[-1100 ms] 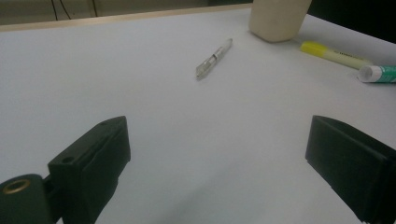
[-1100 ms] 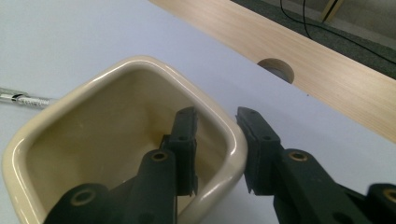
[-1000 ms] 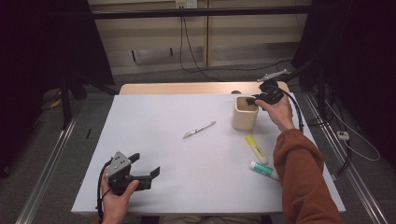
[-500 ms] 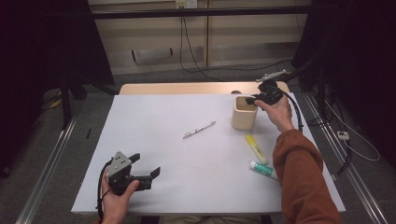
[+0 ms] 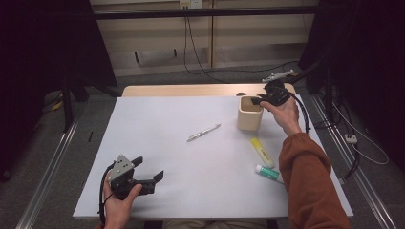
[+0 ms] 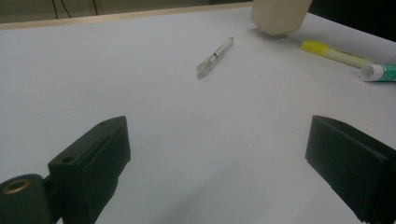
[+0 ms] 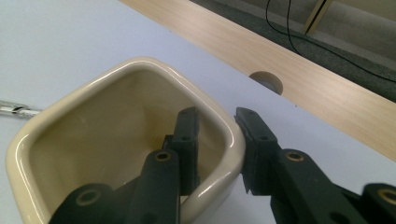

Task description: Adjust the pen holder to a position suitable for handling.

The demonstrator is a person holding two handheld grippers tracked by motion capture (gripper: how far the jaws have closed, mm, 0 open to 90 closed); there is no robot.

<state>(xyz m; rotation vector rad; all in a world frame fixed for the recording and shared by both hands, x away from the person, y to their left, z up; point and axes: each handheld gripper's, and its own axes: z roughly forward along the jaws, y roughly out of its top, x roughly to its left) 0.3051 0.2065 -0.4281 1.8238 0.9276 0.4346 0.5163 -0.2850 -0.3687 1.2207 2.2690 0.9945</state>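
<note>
cup [image 5: 250, 114] wall near the table's [image 5: 157, 138] far right corner is pinched by the right gripper [image 7: 215, 135]; left gripper [image 5: 148, 169] is held open by the near edge.

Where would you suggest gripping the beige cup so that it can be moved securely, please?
Probably by its wall at the rim, from above. The cup stands upright with its mouth open, and its wall is thin enough to fit between jaws. The right gripper already sits that way at a rounded corner, one jaw inside and one outside. A flat stretch of wall might seat the jaws more squarely.
</note>
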